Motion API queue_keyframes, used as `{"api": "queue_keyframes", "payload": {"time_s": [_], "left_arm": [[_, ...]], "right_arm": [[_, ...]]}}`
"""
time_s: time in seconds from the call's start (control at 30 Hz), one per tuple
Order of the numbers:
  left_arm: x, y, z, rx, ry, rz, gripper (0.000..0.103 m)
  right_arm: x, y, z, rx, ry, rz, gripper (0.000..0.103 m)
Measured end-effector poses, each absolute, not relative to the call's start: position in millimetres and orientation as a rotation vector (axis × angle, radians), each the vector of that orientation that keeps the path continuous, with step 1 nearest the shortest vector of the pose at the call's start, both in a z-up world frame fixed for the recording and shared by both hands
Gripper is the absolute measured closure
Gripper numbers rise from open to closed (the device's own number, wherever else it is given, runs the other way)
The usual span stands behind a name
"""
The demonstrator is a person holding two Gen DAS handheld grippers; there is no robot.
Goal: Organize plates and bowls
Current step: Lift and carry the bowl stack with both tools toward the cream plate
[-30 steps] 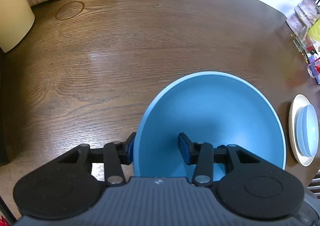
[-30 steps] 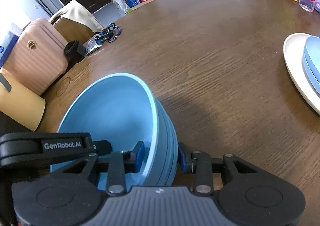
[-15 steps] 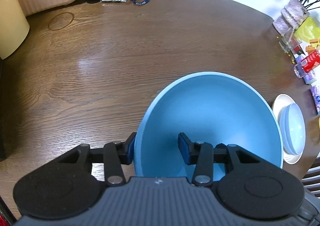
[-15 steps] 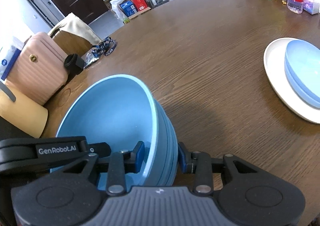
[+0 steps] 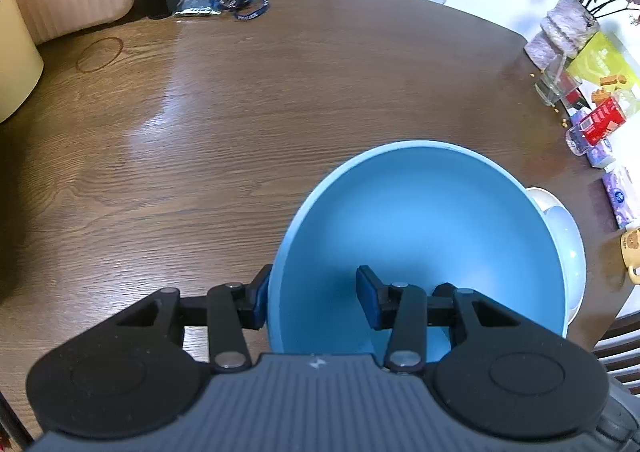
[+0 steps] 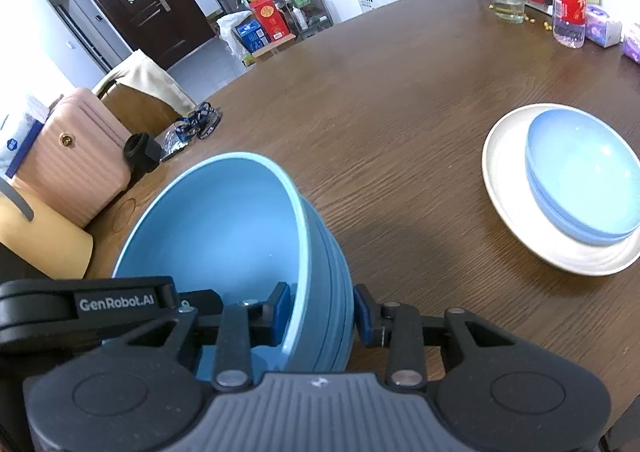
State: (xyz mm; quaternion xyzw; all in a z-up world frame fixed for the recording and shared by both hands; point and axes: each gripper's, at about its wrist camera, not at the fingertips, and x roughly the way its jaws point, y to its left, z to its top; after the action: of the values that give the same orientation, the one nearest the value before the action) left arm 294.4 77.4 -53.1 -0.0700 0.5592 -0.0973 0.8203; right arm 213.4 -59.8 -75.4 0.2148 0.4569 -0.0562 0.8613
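Both grippers have carried the large blue bowl (image 5: 420, 244) upward and across the tabletop (image 5: 240, 124) since the earlier frames: more of the far room now shows in each wrist view, and the white plate (image 6: 504, 196) with its light blue bowls (image 6: 584, 176) has drawn nearer to the carried bowl. In the left wrist view that stack, fully exposed a second ago, is now partly hidden behind the bowl's far rim. The left gripper (image 5: 316, 302) has its fingers (image 5: 368, 302) clamped across the bowl's rim, one pad outside the wall and one inside. The right gripper (image 6: 318, 310) grips the opposite side likewise, with one finger inside and one against the ribbed outer wall; its fingers (image 6: 362, 314) press on the wall. The grip looks unchanged across the frames. The bowl hangs tilted between the two grippers, clear of the tabletop, its shadow falling on the wood between it and the plate. Judged from this, the step in hand is the transfer of the bowl toward the stack on the plate, where it would presumably be set with the other crockery. Since the carried bowl is clearly wider than the bowls already stacked, nesting it on top could leave it unsteady. Whether it goes there or beside the plate cannot be told.
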Motion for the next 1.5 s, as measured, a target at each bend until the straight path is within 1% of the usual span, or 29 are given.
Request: {"api": "queue_keyframes", "payload": {"time_s": [0.93, 1.5], "left_arm": [[286.8, -48.8, -21.7, -0.142, 1.136, -0.319, 0.059], [303.9, -125.2, -23.5, -0.134, 1.14, -0.377, 0.059]], "right_arm": [[188.0, -172.4, -33.0, 0.457, 0.873, -0.229, 0.07], [193.4, -247.4, -30.3, 0.479, 0.864, -0.295, 0.07]]}}
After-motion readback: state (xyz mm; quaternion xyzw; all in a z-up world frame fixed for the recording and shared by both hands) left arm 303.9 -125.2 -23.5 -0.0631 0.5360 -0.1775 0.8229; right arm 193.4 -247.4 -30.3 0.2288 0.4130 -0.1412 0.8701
